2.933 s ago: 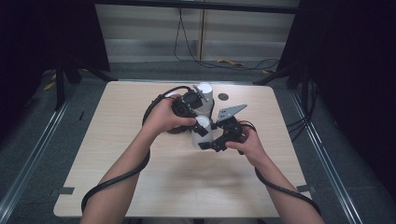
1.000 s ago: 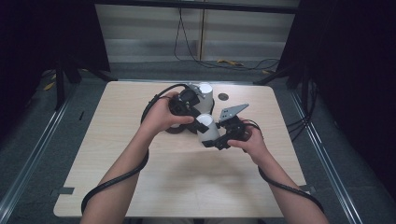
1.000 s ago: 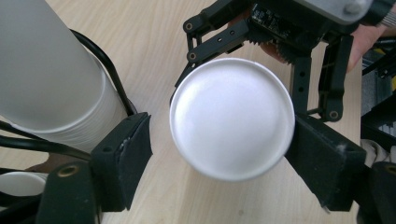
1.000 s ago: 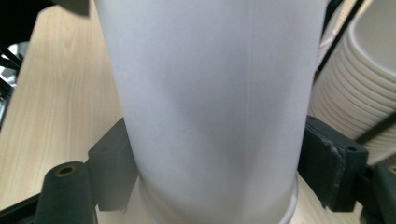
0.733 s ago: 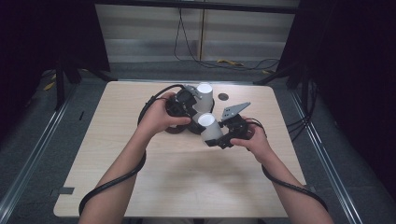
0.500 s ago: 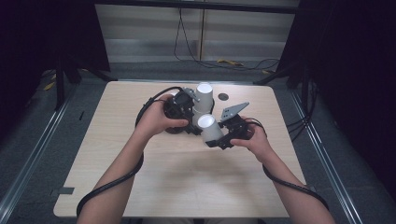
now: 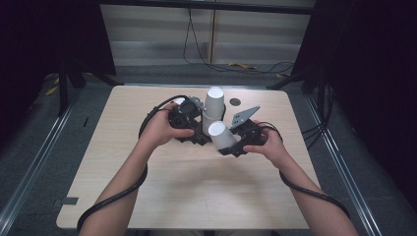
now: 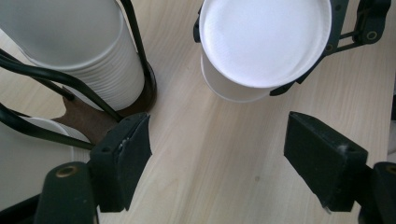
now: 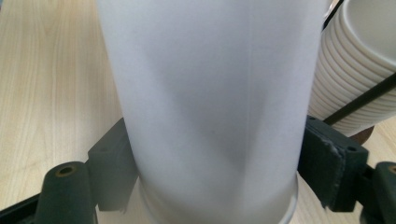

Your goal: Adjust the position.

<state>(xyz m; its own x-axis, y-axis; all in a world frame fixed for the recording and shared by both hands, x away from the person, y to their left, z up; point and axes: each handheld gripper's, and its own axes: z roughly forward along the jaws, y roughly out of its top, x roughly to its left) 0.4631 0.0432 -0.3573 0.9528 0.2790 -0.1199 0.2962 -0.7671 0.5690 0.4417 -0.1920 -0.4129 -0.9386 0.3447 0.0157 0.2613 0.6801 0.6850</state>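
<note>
A stack of white paper cups [image 7: 214, 104] stands bottom up in a black wire holder on a brown base [image 8: 88, 122], at the middle of the wooden table [image 7: 123, 191]. In the left gripper view the stack [image 8: 70, 42] is at the upper left. My left gripper [image 8: 217, 140] is open beside the holder, with bare table between its jaws; from above, the left gripper [image 7: 195, 129] sits just left of the stack. My right gripper [image 9: 215, 154] is shut on a single white cup [image 9: 210, 93], held tilted just in front of the stack [image 9: 355, 70]. From above, this cup [image 7: 221, 135] sits in the right gripper [image 7: 231, 146].
A small dark disc [image 7: 235, 102] lies on the table behind and right of the stack. Cables trail from both grippers over the tabletop. Dark curtains and floor rails surround the table.
The cup stack has risen from a tilt to upright. My right gripper has drawn the single cup a little toward the near side, apart from the stack.
</note>
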